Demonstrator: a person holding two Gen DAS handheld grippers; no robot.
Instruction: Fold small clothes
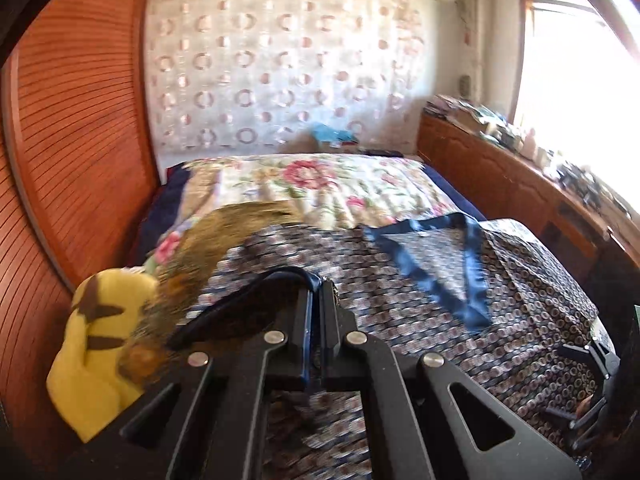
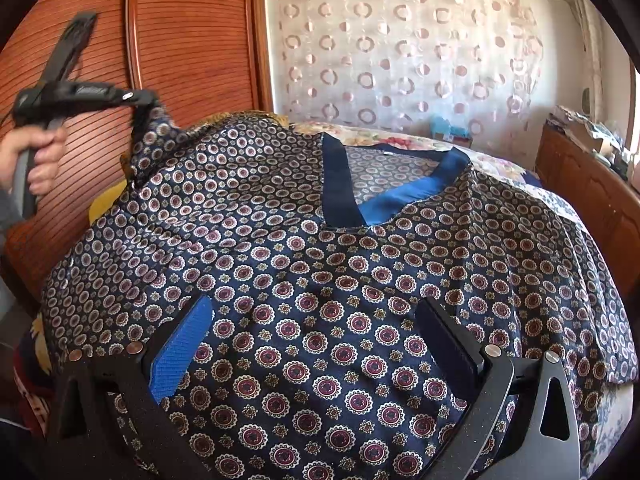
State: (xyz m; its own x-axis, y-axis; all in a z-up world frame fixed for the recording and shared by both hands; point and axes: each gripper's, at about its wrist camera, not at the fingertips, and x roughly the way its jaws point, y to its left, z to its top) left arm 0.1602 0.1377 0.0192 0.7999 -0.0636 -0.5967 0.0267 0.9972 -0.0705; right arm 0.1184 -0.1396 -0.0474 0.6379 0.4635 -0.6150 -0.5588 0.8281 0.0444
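Your left claw (image 1: 320, 300) pinched the shirt (image 2: 320, 280) sleeve; your right claw (image 2: 316, 344) hung apart. Best to lift slowly across.

Support: I see a bed (image 1: 460, 196) with a navy edge, running toward the curtained wall.
Cover: a floral bedspread (image 1: 320, 188), cream with pink flowers, lies over it.
On it, near me: a navy patterned top (image 2: 320, 300) with a blue V-neck band is spread flat across the cover.
On it, left side: a yellow soft thing (image 1: 100, 344) with brown marks, beside a brownish cloth (image 1: 224, 236), too blurred for me to identify.
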